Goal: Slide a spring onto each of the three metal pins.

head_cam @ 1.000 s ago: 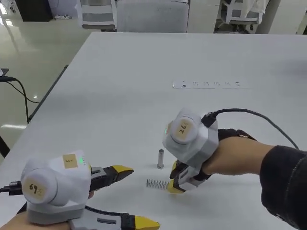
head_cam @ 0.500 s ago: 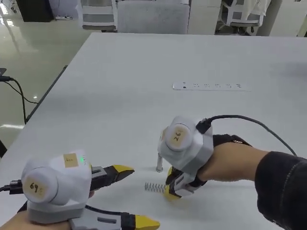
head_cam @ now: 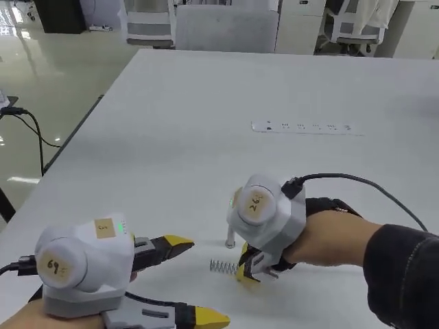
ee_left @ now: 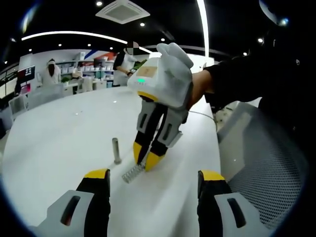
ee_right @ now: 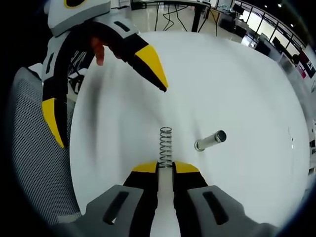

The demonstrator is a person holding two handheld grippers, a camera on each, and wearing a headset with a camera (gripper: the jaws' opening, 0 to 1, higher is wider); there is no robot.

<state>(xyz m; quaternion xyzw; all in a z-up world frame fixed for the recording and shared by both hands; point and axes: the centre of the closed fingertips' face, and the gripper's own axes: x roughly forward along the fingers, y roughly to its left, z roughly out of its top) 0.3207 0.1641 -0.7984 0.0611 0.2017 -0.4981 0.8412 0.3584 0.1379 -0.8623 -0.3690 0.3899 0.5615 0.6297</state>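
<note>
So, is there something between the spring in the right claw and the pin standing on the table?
Nothing visible. The right claw holds the spring by one end; bare table lies between the spring and the pin. The left claw is open, off to one side.

One end of the spring (ee_right: 165, 143) is pinched by the right gripper (ee_right: 165, 167). A pin (ee_right: 210, 140) is seen just beside the spring.

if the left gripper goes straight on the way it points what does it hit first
Probably the spring, lying on the table just ahead of the left gripper, with the right gripper shut on one end. The metal pin stands slightly off that line; depth is unclear.
</note>
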